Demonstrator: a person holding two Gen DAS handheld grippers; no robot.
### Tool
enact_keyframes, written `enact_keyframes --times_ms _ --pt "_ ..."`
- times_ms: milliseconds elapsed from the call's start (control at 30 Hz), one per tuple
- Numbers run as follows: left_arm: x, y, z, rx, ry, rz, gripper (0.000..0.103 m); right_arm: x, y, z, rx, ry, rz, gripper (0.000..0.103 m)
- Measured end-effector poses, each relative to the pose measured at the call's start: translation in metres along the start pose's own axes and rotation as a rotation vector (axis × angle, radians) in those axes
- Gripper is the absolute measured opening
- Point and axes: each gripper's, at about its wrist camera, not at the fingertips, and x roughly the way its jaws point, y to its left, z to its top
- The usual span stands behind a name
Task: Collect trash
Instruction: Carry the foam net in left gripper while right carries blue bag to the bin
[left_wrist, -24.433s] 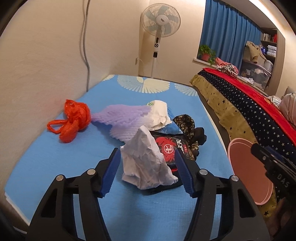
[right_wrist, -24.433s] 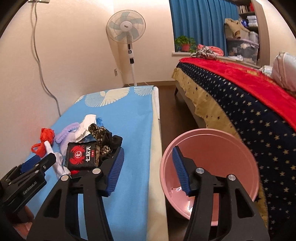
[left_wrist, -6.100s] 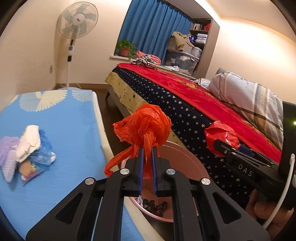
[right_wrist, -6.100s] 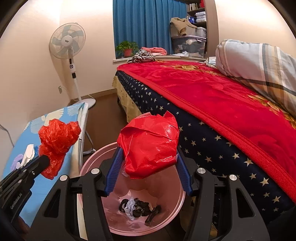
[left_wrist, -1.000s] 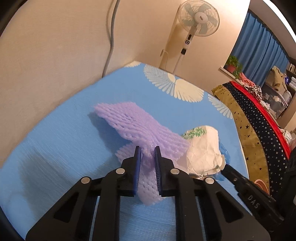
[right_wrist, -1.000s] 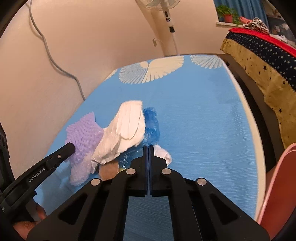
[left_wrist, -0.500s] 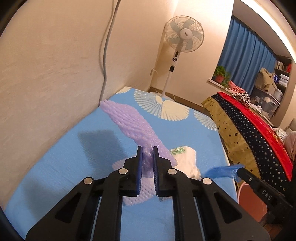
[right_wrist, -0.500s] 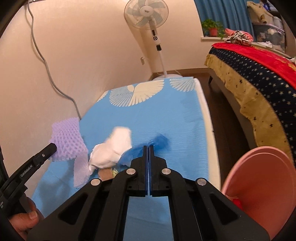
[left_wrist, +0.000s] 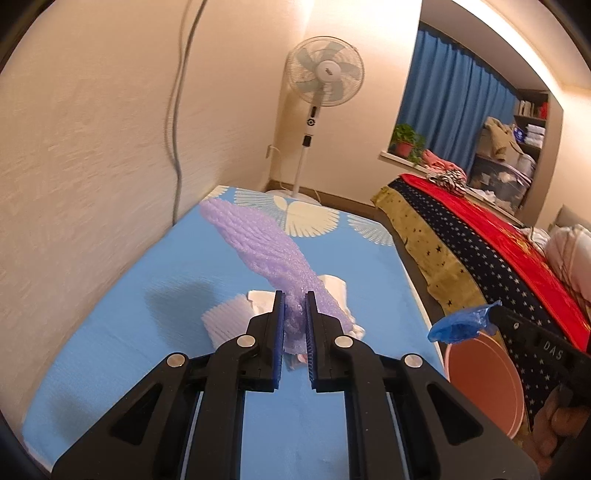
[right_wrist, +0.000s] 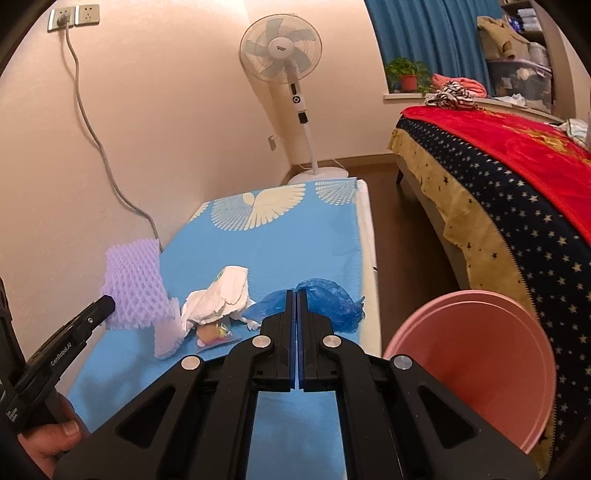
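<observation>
My left gripper (left_wrist: 294, 295) is shut on a purple foam net (left_wrist: 258, 243), lifted above the blue mattress (left_wrist: 122, 325); the same foam net (right_wrist: 135, 288) shows at the left of the right wrist view, beside the left gripper (right_wrist: 107, 301). My right gripper (right_wrist: 296, 293) is shut on a thin blue plastic bag (right_wrist: 328, 299), which also hangs from the right gripper (left_wrist: 493, 308) as the blue plastic bag (left_wrist: 460, 326) in the left wrist view. The pink basin (right_wrist: 476, 369) stands on the floor at the right. White crumpled paper (right_wrist: 221, 295) and a second pale foam net (right_wrist: 166, 328) lie on the mattress.
A small snack wrapper (right_wrist: 214, 334) lies by the white paper. A wall (left_wrist: 92, 166) runs along the mattress's left side. A standing fan (right_wrist: 288, 66) is at the far end. A bed with a red and starred cover (right_wrist: 517, 177) lies to the right across a floor gap.
Both grippers have risen from the mattress, the left lifting the purple foam net, the right lifting the blue bag off the pile. The pink basin has come further into view.
</observation>
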Motion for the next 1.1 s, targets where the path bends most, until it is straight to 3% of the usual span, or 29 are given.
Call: enact_keyframes --times_ms 433,1100 --pt "-0.019 -0.037 -0.024 0.122 0.008 -0.089 0.010 -0.044 -0.029 -0.018 0.058 -0.049 -0.053 0.001" --pt "-0.037 -0.083 -0.037 0.155 0.002 -0.231 0.010 -0.096 -0.053 -0.026 0.081 -0.121 -0.156 0.001"
